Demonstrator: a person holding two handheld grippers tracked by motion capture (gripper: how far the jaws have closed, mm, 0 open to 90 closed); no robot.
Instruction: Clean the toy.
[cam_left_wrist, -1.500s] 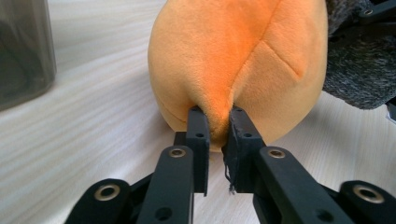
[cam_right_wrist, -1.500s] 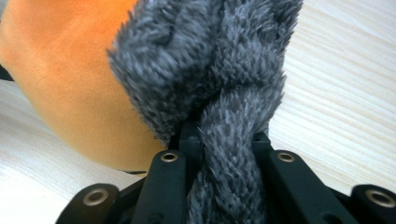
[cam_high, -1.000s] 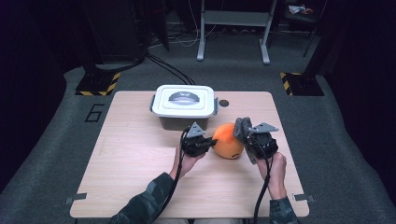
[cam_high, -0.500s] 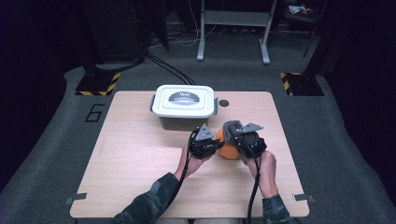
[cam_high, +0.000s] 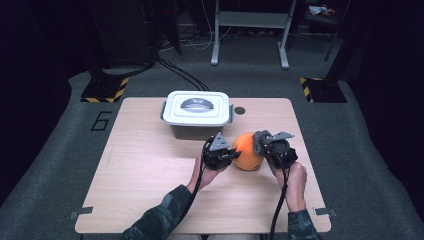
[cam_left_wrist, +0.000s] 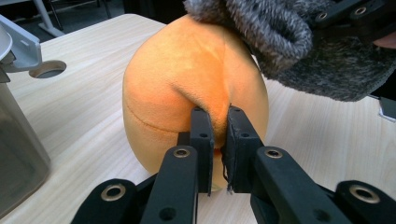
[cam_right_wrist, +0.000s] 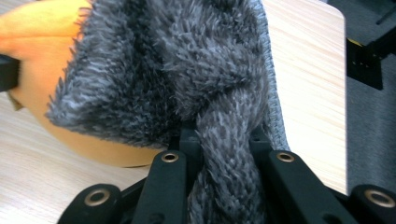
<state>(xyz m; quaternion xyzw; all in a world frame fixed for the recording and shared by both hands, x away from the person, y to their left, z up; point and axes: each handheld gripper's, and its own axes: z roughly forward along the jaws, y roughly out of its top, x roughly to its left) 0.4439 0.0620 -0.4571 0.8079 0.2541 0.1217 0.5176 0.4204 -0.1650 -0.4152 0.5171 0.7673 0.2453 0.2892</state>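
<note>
Just in front of the lidded box (cam_high: 197, 113), the orange plush (cam_high: 247, 151) sits on the table (cam_high: 150, 150). Left gripper (cam_left_wrist: 216, 122) is clamped on a pinch of plush; right gripper (cam_right_wrist: 219, 135) is clamped on the grey cloth (cam_right_wrist: 187, 60) draped over its top. Step, as judged: covering or wiping the plush. Next move likely needs the cloth drawn across while the left holds firm.

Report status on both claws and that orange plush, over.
Left claw shut, pinching orange plush. Right claw shut on grey furry cloth, draped on the plush top. Lidded bin close behind, not touching.
</note>
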